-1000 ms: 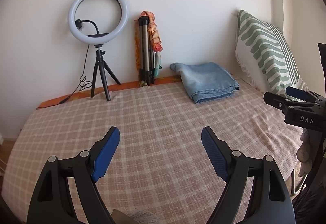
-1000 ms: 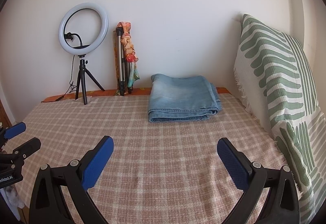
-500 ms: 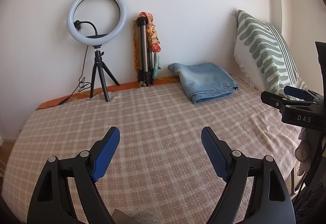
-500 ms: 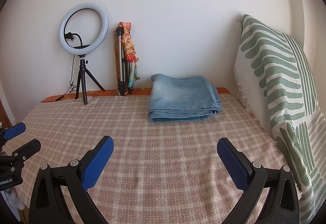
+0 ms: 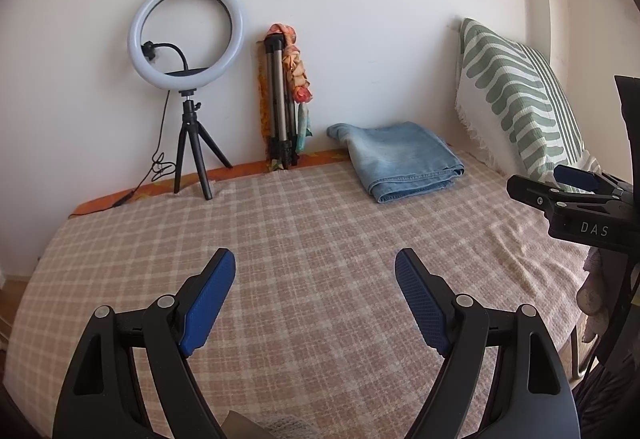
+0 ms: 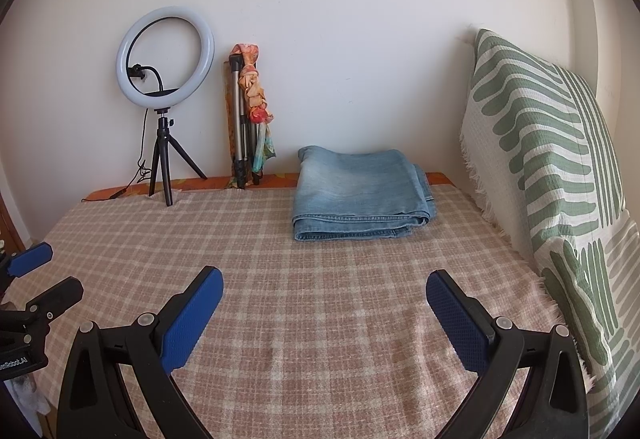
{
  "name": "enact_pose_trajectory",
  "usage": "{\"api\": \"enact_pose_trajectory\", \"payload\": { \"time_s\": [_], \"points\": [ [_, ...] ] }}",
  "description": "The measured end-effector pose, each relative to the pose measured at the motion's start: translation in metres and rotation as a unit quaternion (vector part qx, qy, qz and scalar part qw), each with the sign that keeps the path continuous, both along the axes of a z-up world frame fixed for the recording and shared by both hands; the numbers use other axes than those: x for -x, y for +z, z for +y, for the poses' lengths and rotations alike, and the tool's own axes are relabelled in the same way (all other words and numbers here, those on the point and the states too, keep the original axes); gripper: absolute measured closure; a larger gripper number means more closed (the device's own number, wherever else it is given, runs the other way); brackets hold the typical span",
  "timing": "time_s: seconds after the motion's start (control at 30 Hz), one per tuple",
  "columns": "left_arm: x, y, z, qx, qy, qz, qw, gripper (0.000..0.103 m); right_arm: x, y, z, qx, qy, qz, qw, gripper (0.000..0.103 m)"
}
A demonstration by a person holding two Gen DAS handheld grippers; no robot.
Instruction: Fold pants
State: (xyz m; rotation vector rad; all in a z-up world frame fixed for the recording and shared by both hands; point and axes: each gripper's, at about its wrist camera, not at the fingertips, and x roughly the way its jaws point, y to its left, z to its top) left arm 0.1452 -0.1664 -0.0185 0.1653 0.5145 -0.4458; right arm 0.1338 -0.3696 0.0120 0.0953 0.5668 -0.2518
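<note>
Light blue denim pants (image 5: 400, 159) lie folded in a neat stack at the far side of the bed, near the wall; they also show in the right wrist view (image 6: 360, 195). My left gripper (image 5: 316, 279) is open and empty, low over the checked bedspread (image 5: 304, 231), well short of the pants. My right gripper (image 6: 324, 291) is open and empty too, over the near part of the bedspread (image 6: 320, 271). Each gripper shows at the edge of the other's view: the right gripper (image 5: 560, 191), the left gripper (image 6: 36, 279).
A ring light on a small tripod (image 5: 186, 79) and a folded tripod with a scarf (image 5: 282, 107) stand against the far wall. A green-striped pillow (image 6: 552, 179) leans along the right side of the bed. The bed's near edge lies under the grippers.
Both grippers stay open and nearly still. The left wrist view has drifted slightly, so the pants and ring light sit a little further left.
</note>
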Motion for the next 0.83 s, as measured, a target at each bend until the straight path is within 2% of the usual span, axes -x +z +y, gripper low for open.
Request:
{"api": "enact_pose_trajectory", "payload": {
  "time_s": [0.83],
  "points": [
    [0.0014,-0.0011,0.0018,0.001,0.001,-0.006,1.0000,0.021,-0.0024,-0.0030,0.0050,-0.006,0.003,0.003,1.000,0.000]
  ]
}}
